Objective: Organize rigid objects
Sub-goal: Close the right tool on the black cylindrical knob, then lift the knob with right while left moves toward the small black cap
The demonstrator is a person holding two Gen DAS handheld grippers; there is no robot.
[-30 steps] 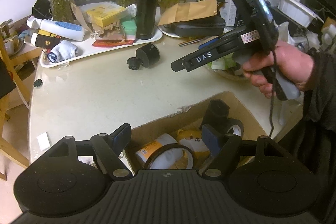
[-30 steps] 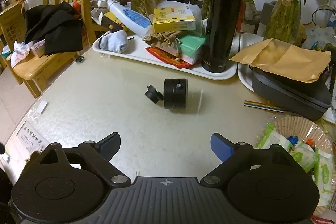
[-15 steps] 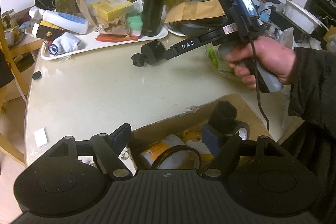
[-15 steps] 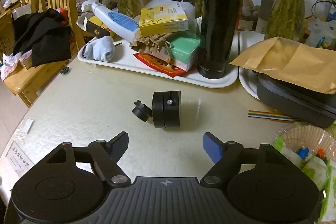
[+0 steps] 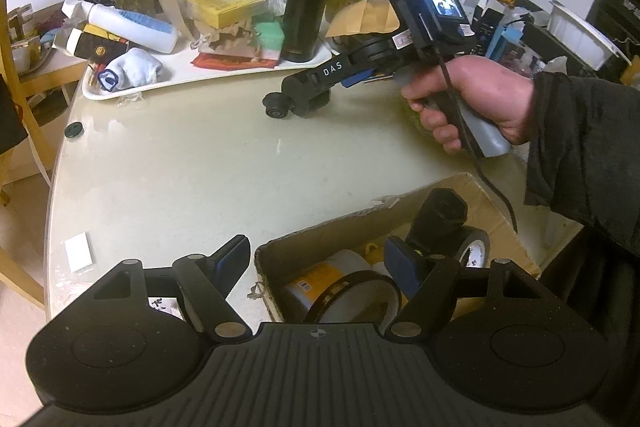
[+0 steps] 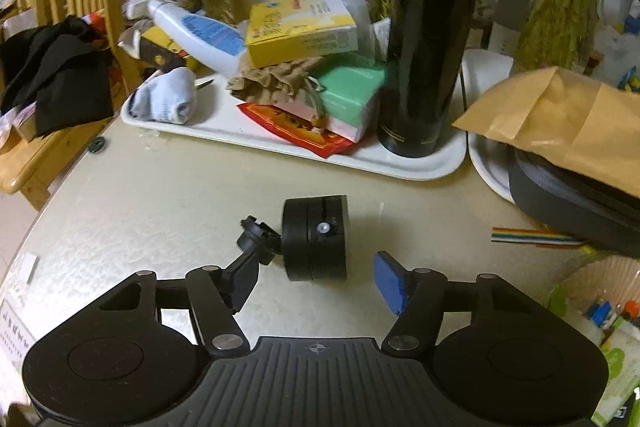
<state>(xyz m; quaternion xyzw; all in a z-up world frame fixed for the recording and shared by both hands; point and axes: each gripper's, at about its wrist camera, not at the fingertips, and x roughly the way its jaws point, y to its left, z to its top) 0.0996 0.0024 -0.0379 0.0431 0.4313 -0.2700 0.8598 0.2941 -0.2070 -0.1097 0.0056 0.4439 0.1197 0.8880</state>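
We found the black cylindrical mount (image 6: 314,237) lying on its side on the pale table (image 6: 168,211), well clear of the white tray (image 6: 400,163) and the tall black flask (image 6: 428,39) behind it, with its small knobbed stub (image 6: 256,237) pointing to the left in the right wrist view. Our right gripper (image 6: 316,277) came in just short of it, its jaws closing, with the drum between them but neither pad yet pressing on it; the left-hand finger looked to be at or just beside the stub, though we could not tell whether it touched. Our left gripper (image 5: 318,257) hung spread and empty over the cardboard box (image 5: 496,223), which held tape rolls (image 5: 352,297) and other items. We judged the mount to be stiff, dense for its size and smooth-sided, so it would not give under the pads but could roll or skid on the glossy tabletop if nudged from one side only. We thought the two flat end faces of the drum were the safest hold, with the pads square across the body. The thin stub looked a poor grip, since it might pivot and let the heavy body swing, and the curved wall offered little purchase.
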